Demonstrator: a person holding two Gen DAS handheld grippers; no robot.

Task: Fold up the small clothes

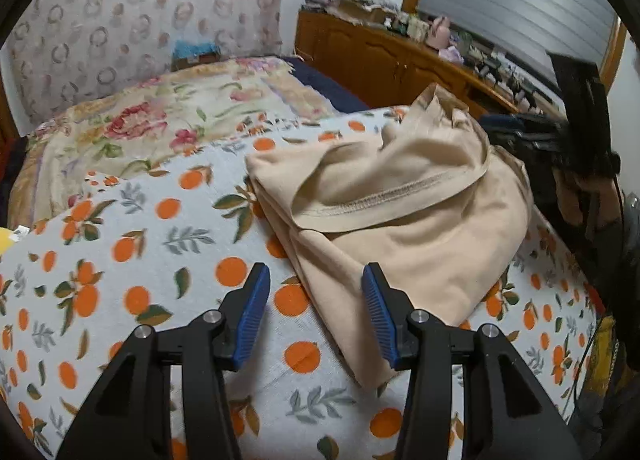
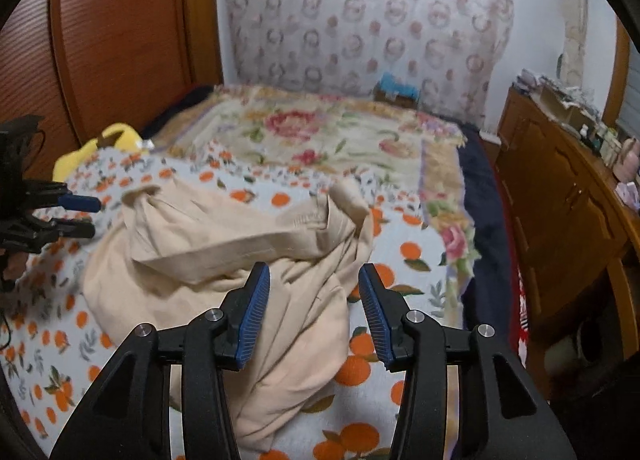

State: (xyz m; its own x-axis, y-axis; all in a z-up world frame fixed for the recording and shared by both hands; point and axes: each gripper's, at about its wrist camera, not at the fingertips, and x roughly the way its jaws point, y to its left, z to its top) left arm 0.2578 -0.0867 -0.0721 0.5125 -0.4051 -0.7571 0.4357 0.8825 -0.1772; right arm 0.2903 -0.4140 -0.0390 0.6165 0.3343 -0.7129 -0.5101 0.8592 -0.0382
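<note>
The left gripper (image 1: 316, 316) hangs over the orange-print sheet (image 1: 120, 260) with its jaws apart and nothing between the blue pads; the near corner of the beige garment (image 1: 400, 220) lies just beside its right finger, not pinched. That garment sits rumpled in the middle of the bed, 1 stitched hem turned up across its top. Further right, the right gripper (image 2: 314, 312) also stands with jaws apart, poised above the garment's bunched near edge, cloth showing between the fingers but apparently not clamped.

By my reading, this is a gap between folds: the cloth is loose and needs taking up again. The next move calls for each gripper to find a clean edge or corner and close on a single layer, then draw the fabric flat before folding.

Hard to make out: what kind of garment it is, how many layers are stacked, and where its far corners lie. A yellow item (image 2: 104, 148) at the bed's edge is partly cut off.
</note>
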